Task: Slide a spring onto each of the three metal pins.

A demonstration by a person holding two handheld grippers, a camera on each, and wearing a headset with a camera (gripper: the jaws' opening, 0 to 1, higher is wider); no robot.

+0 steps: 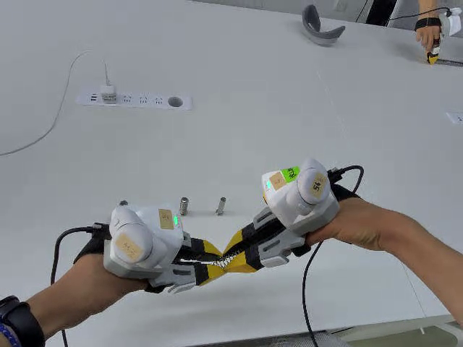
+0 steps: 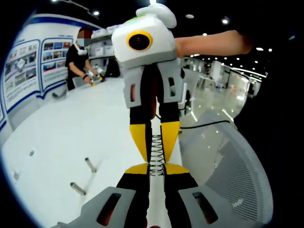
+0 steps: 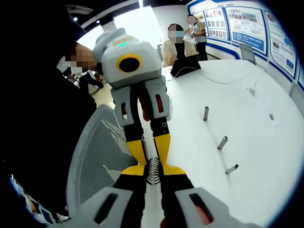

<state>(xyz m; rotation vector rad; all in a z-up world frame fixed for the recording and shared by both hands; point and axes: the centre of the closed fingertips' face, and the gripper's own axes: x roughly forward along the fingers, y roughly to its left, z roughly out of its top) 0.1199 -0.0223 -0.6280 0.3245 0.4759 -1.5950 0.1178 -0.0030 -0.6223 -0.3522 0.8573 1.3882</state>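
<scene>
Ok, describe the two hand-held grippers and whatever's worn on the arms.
Each hand-held gripper, left and right, has a rounded white housing with a tan sticker and a green light, grey jaw mounts, and black jaws with yellow tips. A black cable trails from the back of each. The left wrist wears a dark band.

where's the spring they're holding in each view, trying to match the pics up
Head view: the coiled metal spring sits low, just left of centre, lying sideways.
Left gripper view: centre, running vertically in the picture.
Right gripper view: lower centre, seen nearly end-on.
Shared landmark: the short metal pins on the white table.
</scene>
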